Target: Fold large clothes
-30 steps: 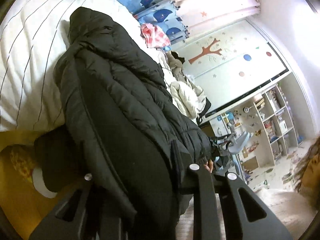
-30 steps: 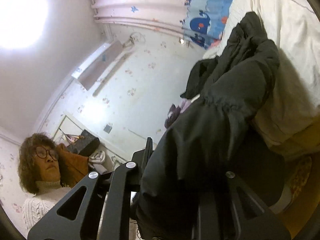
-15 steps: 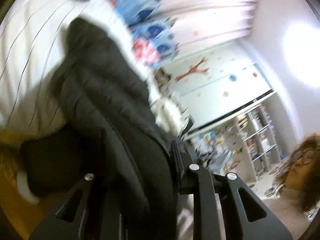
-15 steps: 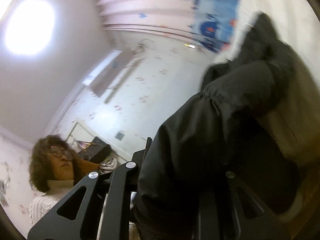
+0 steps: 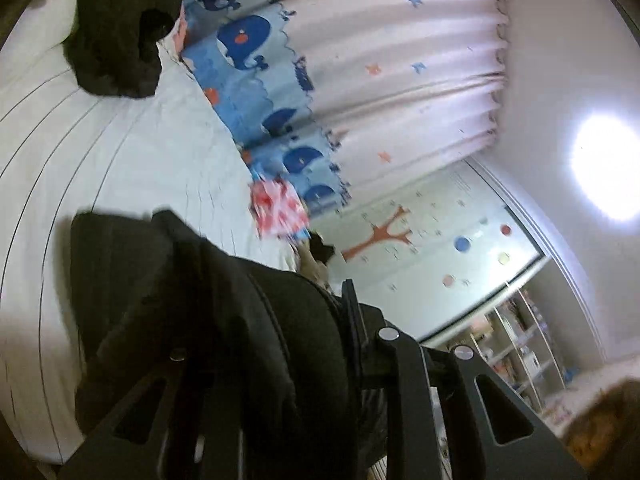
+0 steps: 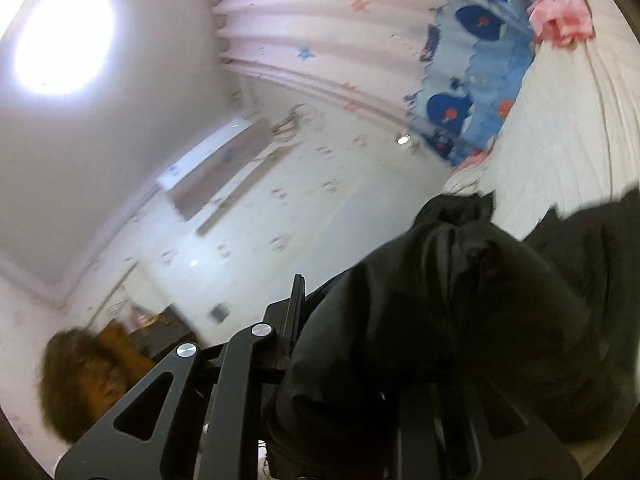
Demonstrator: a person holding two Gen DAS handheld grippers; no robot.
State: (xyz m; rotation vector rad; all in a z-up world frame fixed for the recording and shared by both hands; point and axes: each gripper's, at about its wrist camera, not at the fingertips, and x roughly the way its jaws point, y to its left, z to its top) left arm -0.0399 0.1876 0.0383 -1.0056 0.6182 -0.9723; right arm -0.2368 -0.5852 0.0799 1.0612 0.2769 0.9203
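A large black puffer jacket [image 5: 208,304] hangs bunched between my two grippers above the white striped bed [image 5: 100,152]. My left gripper [image 5: 280,320] is shut on a thick fold of it; the cloth hides the left finger's tip. In the right wrist view the same jacket [image 6: 460,304] billows over my right gripper [image 6: 380,320], which is shut on its fabric; only the left fingertip shows. Both grippers point roughly level toward the curtain. How much of the jacket still rests on the bed is hidden.
Another black garment [image 5: 120,28] lies at the bed's far end, and a red-and-white cloth [image 5: 280,208] at its edge by the whale-print curtain [image 5: 260,80]. Shelves [image 5: 520,344] stand at the right. A person's head [image 6: 88,380] is close beside the grippers.
Both grippers have risen and swung forward over the bed with the jacket in them. The jacket, spread long on the bed before, is now gathered up near the fingers.
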